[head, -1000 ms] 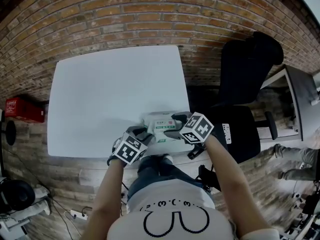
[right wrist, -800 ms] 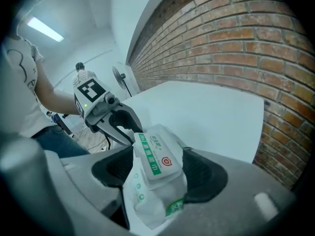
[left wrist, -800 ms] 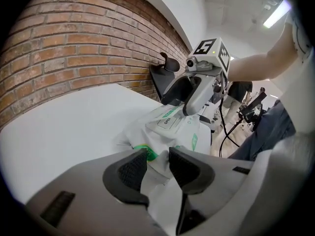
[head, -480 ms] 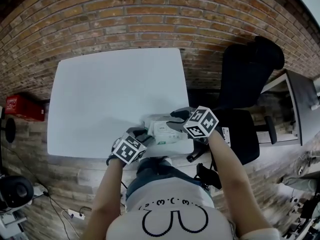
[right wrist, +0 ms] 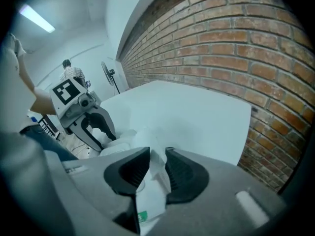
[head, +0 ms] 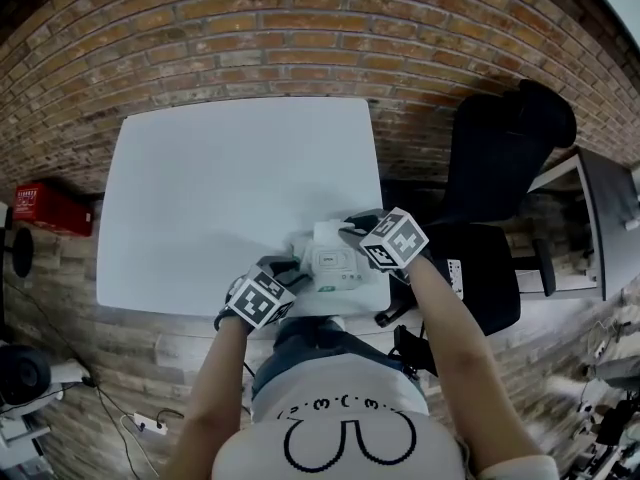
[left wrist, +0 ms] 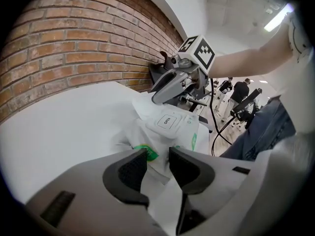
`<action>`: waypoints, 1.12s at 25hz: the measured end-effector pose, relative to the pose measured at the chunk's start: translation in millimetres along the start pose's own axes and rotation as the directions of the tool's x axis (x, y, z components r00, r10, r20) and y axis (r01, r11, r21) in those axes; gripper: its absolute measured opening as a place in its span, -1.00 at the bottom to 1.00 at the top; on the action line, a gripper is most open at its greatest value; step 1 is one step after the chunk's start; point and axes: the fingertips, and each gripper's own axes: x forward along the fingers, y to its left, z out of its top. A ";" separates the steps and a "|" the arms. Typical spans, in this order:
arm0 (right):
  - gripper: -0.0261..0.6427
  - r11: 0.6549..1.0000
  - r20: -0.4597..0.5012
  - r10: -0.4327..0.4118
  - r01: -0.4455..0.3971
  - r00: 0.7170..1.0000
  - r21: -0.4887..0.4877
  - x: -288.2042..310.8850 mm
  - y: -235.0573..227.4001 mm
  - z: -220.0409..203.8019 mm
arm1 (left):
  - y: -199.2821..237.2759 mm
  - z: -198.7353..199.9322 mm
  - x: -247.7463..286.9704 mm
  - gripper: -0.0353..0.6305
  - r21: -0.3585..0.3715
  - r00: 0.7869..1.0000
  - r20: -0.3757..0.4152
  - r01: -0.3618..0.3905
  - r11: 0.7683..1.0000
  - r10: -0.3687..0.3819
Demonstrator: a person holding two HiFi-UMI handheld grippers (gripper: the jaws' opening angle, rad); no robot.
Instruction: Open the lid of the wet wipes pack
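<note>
Two grips now, one pack. Nearest me, the left tool (left wrist: pixel 157 157) is narrow, its pads pinching the crimped near end of the wet wipes pack (left wrist: pixel 173 134), just beside a green sticker (left wrist: pixel 146 152). That hand acts as the anchor.

The pack sits at the near right corner of the white tabletop (head: pixel 220 178), between my two tools. Its lid (left wrist: pixel 167 121) lies on the top face, printed tab showing. From the left gripper view it looks flat and closed.

The change is at the far end. The right tool (right wrist: pixel 157 155) has just been closing from wide down to narrow. A thin fold of the pack's white film stands between its jaws, and the pads press on it. In the head view that tool has also crept inward over the pack compared with a second ago.

Reading: the pack is now braced at both ends, but neither tool holds the lid itself. Opening proper has not started, I judge. One tool will likely have to let go and catch the tab edge while the other holds.

Further off are bare tabletop, a black chair (head: pixel 505 158) at the right, and the brick wall (head: pixel 300 28).
</note>
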 end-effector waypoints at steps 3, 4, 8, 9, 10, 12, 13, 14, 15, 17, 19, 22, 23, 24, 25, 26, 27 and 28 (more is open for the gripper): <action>-0.58 0.999 -0.010 -0.042 0.042 0.999 0.015 3.6 -4.9 -1.7 | -0.6 -0.2 0.0 -0.47 -0.005 1.000 0.007 0.006 1.000 -0.006; -0.55 0.998 -0.014 -0.064 0.065 0.998 0.018 4.5 -7.2 -2.6 | -1.4 0.4 0.3 -0.47 -0.008 1.000 0.012 0.009 1.000 -0.009; -0.52 0.988 -0.023 -0.150 0.150 0.988 0.026 7.4 -12.7 -6.3 | 0.5 -0.6 -0.8 -0.47 -0.001 1.000 0.006 -0.008 1.000 0.008; -0.51 0.986 -0.021 -0.162 0.163 0.987 0.034 7.2 -12.9 -6.8 | 0.5 -0.8 -1.0 -0.47 0.000 1.000 0.005 -0.010 1.000 0.010; -0.51 0.984 -0.016 -0.171 0.171 0.985 0.040 6.5 -12.8 -6.9 | -0.1 -0.7 -1.2 -0.47 -0.002 1.000 0.006 -0.010 1.000 0.010; -0.51 0.983 0.001 -0.176 0.176 0.984 0.053 3.2 -11.6 -5.6 | -2.8 0.5 -2.3 -0.47 -0.014 1.000 0.013 -0.002 1.000 0.002; -0.51 0.983 0.015 -0.174 0.172 0.985 0.065 0.2 -10.7 -4.0 | -3.8 1.3 -3.3 -0.47 -0.023 1.000 0.018 0.001 1.000 -0.001; -0.51 0.983 0.031 -0.169 0.166 0.985 0.081 -3.9 -9.8 -1.8 | -4.0 2.0 -4.7 -0.47 -0.034 1.000 0.026 0.003 0.999 -0.002; -0.51 0.982 0.052 -0.165 0.160 0.985 0.100 -9.1 -9.2 1.2 | -3.6 2.5 -6.2 -0.47 -0.044 0.999 0.035 0.002 0.999 0.000; -0.51 0.980 0.107 -0.162 0.147 0.981 0.137 -22.5 -8.6 9.3 | -1.6 2.8 -9.1 -0.47 -0.063 0.999 0.051 -0.006 0.998 0.009; -0.51 0.977 0.167 -0.166 0.139 0.972 0.160 -37.7 -8.2 18.5 | -0.6 5.3 -14.1 -0.47 -0.083 0.997 0.071 -0.008 0.996 0.014; -0.51 0.974 0.241 -0.187 0.148 0.952 0.173 -59.8 -7.7 28.6 | 2.0 15.1 -25.4 -0.47 -0.113 0.991 0.130 -0.011 0.993 0.025; -0.52 0.972 0.264 -0.199 0.156 0.944 0.177 -67.0 -7.3 31.2 | 2.4 19.6 -29.8 -0.47 -0.119 0.988 0.153 -0.011 0.993 0.029; -0.53 0.970 0.288 -0.212 0.164 0.934 0.181 -73.9 -6.5 34.2 | 2.8 24.7 -34.7 -0.47 -0.121 0.984 0.175 -0.012 0.993 0.033; -0.55 0.967 0.311 -0.225 0.174 0.923 0.184 -80.8 -5.5 37.7 | 3.4 30.6 -39.9 -0.47 -0.121 0.979 0.198 -0.015 0.993 0.039; -0.58 0.965 0.333 -0.238 0.184 0.912 0.185 -87.6 -4.2 41.4 | 4.1 37.3 -45.2 -0.47 -0.119 0.974 0.221 -0.021 0.993 0.047; -0.62 0.963 0.354 -0.253 0.198 0.901 0.184 -94.5 -2.7 45.1 | 4.8 44.6 -50.6 -0.47 -0.116 0.968 0.245 -0.029 0.993 0.057; -0.70 0.959 0.373 -0.270 0.216 0.887 0.182 -101.6 -1.1 48.7 | 5.3 52.3 -56.1 -0.47 -0.112 0.961 0.270 -0.037 0.993 0.066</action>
